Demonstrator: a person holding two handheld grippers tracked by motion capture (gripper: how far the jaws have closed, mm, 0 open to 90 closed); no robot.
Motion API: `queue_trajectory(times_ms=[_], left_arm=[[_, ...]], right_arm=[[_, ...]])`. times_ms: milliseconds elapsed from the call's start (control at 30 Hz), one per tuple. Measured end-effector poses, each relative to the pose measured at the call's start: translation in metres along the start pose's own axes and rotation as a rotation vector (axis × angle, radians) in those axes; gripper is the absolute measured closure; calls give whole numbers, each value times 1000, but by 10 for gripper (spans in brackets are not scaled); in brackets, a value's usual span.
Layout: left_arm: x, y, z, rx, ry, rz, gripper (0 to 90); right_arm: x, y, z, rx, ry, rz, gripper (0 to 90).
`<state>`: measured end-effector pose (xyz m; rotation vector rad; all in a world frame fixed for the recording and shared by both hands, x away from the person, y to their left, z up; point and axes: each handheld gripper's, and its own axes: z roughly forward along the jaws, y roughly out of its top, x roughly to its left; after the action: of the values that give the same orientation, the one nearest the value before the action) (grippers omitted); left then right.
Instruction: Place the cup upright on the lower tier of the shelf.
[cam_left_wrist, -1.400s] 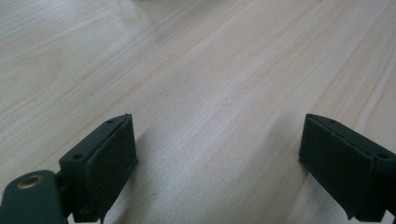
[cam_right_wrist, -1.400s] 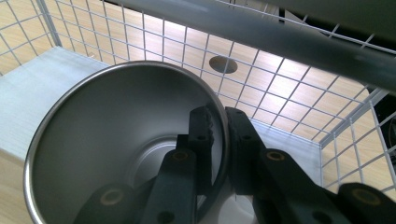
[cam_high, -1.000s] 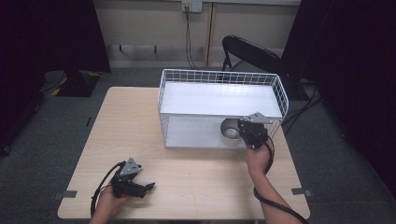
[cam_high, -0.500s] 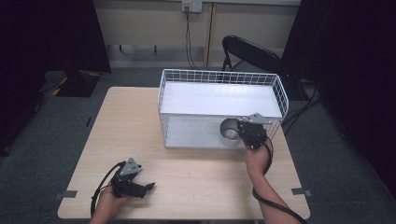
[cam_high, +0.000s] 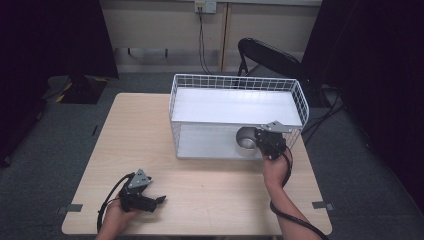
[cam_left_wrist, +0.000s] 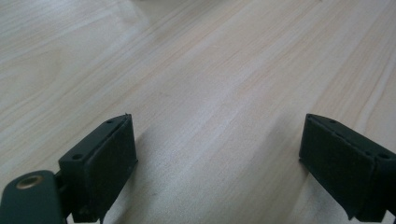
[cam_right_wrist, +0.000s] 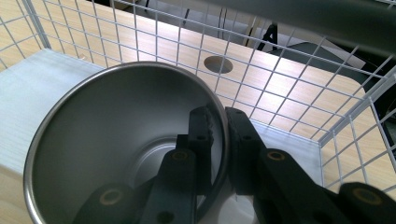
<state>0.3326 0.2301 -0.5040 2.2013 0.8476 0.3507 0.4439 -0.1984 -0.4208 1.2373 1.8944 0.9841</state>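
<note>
The right gripper (cam_high: 261, 141) is at the front right corner of the white wire rack (cam_high: 235, 82), jaws clamped on the rim of a steel cup (cam_high: 245, 138), one pad inside the wall, one outside (a thin-edge pinch, plain in the right gripper view). The cup (cam_right_wrist: 126, 140) lies tipped on its side, mouth toward the camera, on the rack's lower grey shelf (cam_right_wrist: 42, 79), tucked under the upper shelf (cam_high: 235, 106). Through the mesh behind the cup there is wooden tabletop with a round hole (cam_right_wrist: 218, 64) in it.

Over to the left gripper (cam_high: 157, 201): it rests on the wooden table (cam_high: 215, 190) well in front of the rack, toward the table's near left corner, jaws wide apart with bare wood between them, and the person's hand (cam_high: 116, 216) is wrapped round its body.
</note>
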Motion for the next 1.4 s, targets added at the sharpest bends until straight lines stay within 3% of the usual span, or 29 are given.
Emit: queue_trajectory(times_ms=[800, 1000, 1133, 1267, 1400], left_arm=[[0, 0, 0, 0, -1, 0, 100], [0, 0, 0, 0, -1, 0, 101], [0, 0, 0, 0, -1, 0, 100], [0, 0, 0, 0, -1, 0, 100], [0, 0, 0, 0, -1, 0, 100]], right_arm=[[-5, 0, 3, -4, -11, 22, 800], [-8, 0, 3, 9, -34, 29, 724], [-12, -3, 0, -7, -51, 34, 603], [-13, 1, -7, -24, -48, 17, 536], [-15, 2, -14, -37, -23, 32, 498]])
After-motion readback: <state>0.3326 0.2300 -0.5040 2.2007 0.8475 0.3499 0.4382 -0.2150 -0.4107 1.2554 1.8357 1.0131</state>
